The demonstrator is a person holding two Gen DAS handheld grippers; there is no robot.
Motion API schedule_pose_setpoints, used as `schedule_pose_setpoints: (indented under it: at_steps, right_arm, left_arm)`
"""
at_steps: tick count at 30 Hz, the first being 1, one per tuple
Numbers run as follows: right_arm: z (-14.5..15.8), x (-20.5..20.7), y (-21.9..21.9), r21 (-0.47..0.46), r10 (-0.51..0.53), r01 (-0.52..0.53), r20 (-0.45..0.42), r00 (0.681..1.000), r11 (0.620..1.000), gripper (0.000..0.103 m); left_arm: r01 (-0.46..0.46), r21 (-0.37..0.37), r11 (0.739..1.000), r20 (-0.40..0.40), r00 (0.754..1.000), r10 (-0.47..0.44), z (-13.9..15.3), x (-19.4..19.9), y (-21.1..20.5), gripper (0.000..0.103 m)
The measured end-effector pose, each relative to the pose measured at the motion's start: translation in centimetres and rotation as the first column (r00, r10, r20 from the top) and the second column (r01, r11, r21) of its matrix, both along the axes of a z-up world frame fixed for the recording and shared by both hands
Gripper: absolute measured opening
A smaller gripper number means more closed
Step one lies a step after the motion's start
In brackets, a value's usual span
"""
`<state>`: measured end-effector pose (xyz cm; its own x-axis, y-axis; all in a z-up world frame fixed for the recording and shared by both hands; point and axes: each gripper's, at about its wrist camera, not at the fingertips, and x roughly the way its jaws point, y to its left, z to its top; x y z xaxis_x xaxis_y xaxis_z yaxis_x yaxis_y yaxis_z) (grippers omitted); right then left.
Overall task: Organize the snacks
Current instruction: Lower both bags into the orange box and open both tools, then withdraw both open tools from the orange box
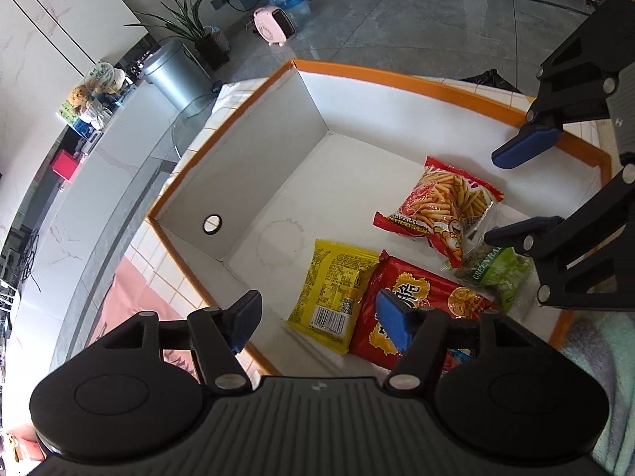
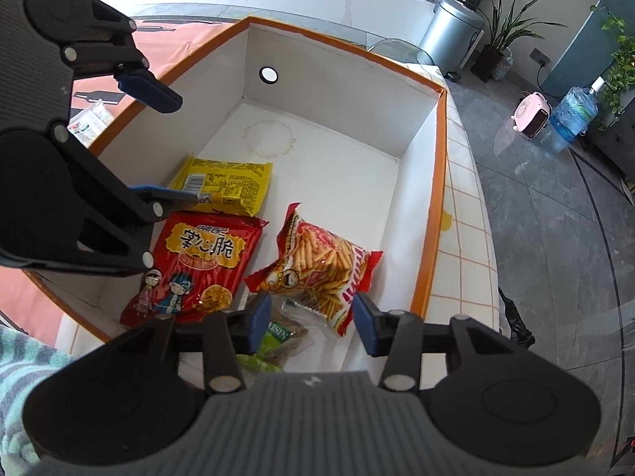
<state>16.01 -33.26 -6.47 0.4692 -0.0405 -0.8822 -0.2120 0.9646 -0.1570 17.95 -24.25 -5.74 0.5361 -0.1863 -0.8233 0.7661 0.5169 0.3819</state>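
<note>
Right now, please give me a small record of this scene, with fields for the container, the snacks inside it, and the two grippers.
container: orange-rimmed box, white inside, on a tiled table
snacks in box: four packets, all lying flat on the floor of the box
yellow packet: barcode side up, next to the red noodle packet
fries packet: partly overlapping the green raisin packet
left gripper: open, above the yellow and red packets, holding nothing
right gripper: open, above the fries packet, holding nothing
</note>
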Motion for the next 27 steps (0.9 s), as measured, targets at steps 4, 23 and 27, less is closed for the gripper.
schedule_pose_setpoints:
  at_steps: [4,23,27]
  right_arm:
    - [1.0,-0.7,0.6,0.013,-0.002,0.001,0.016,1.000,1.000,0.049]
    - [6.9,-6.7,6.1,0.264,-0.099,0.056,0.149,0.984,0.963,0.074]
    - [7.2,-8.0,8.1,0.326,-0.148,0.083,0.179,0.973,0.942,0.075]
  left_arm:
    - [-0.008,-0.023,1.000,0.019,1.000,0.008,1.5,-0.9,0.9,0.078]
    - [-0.238,-0.298,0.924,0.075,0.959,0.272,7.4,-6.7,11.2,0.078]
    - [-0.325,-0.375,0.868,0.066,0.925,0.374,7.8,-8.2,14.4,0.079]
